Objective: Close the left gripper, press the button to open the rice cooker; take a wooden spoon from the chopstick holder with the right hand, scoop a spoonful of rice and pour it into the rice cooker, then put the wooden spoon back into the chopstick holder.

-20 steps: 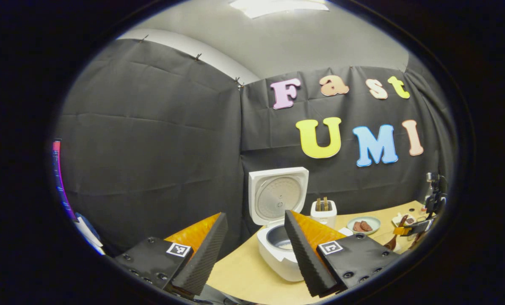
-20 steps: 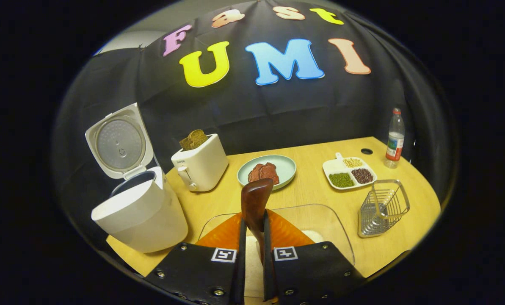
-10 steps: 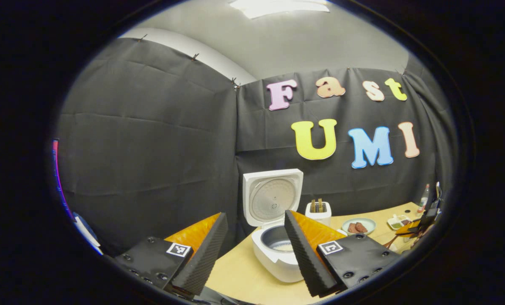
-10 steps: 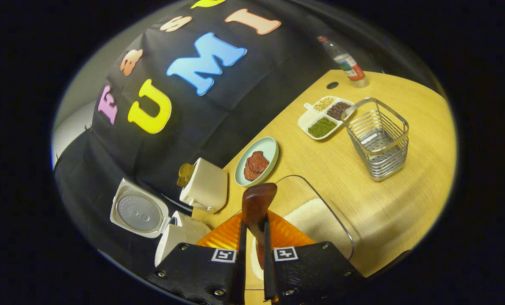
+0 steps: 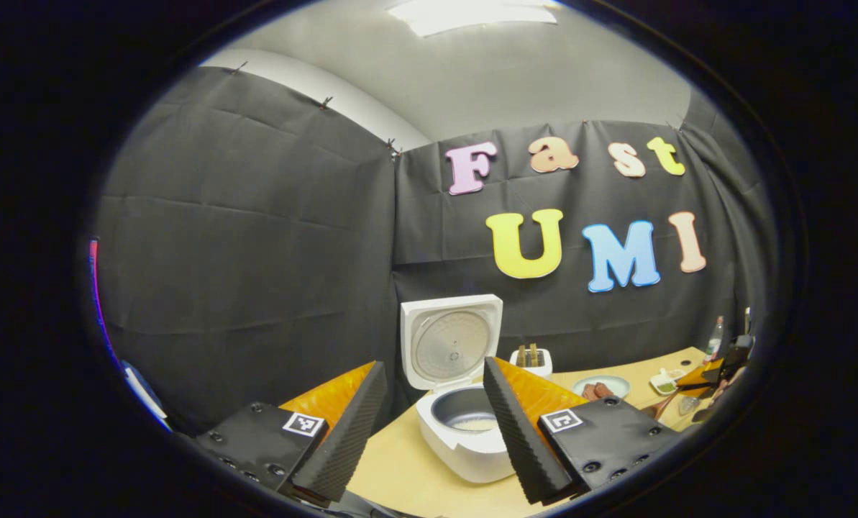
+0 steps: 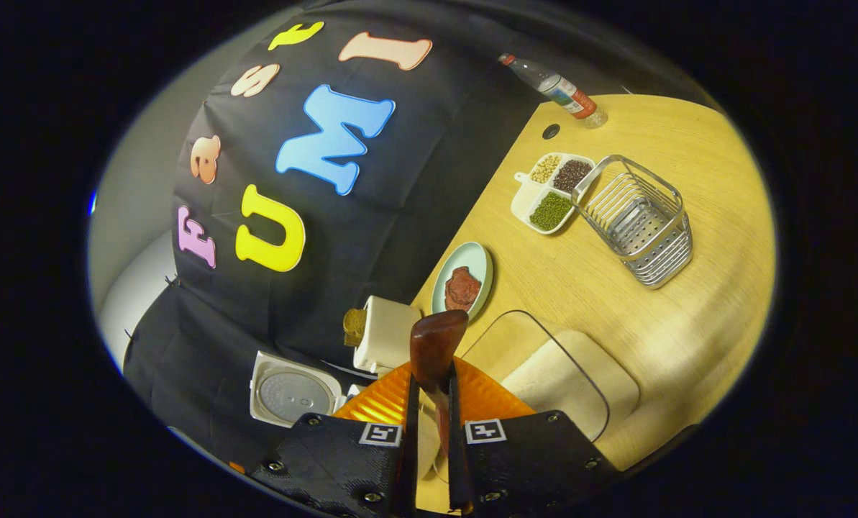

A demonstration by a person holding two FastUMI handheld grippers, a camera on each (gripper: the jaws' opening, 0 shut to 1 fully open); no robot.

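The white rice cooker stands with its lid up, and some white rice lies in its pot. My left gripper is open in front of it, off the table and holding nothing. My right gripper is shut on the dark wooden spoon, whose rounded end sticks out past the fingertips. That gripper is rolled to one side over a clear container of rice. The wire chopstick holder stands on the table further off. In the left gripper view, the right gripper sits at the far right edge.
On the wooden table stand a white toaster with bread, a pale plate of brown food, a divided tray of beans and a water bottle. The cooker's lid is at the lower left.
My right gripper has rolled steadily to one side with the spoon and drawn away from the cooker. My left gripper has backed off a little, so the cooker looks smaller.
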